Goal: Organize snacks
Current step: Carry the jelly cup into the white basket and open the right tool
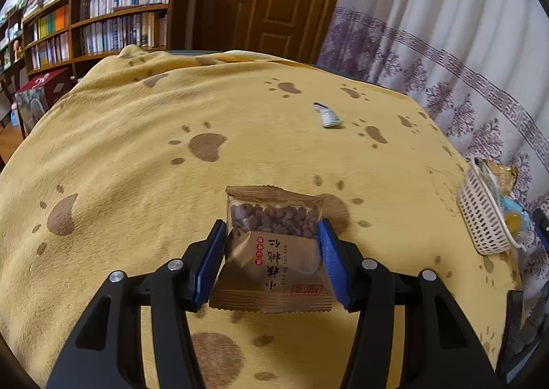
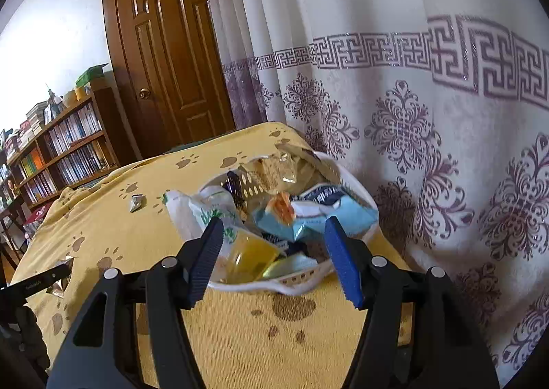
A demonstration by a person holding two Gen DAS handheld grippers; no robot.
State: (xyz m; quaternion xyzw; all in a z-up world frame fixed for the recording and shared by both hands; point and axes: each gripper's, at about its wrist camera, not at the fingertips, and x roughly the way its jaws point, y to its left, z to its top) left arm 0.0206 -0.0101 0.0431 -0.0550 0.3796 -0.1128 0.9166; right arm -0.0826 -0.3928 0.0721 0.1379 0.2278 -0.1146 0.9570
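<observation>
Over the paw-print desk [image 1: 137,114] we clamp our left gripper [image 1: 271,245] fingers on a walnut packet [image 1: 271,251], our right gripper [image 2: 274,245] hanging fingers apart above the full snack basket [image 2: 291,282], where the packet likely goes next

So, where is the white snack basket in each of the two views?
Left wrist view: the white basket stands at the far right edge, on the yellow paw-print blanket.
Right wrist view: the basket is in the centre, full of snacks, just beyond the open right gripper.
Shared landmark: the small crumpled wrapper lying on the blanket.
</observation>
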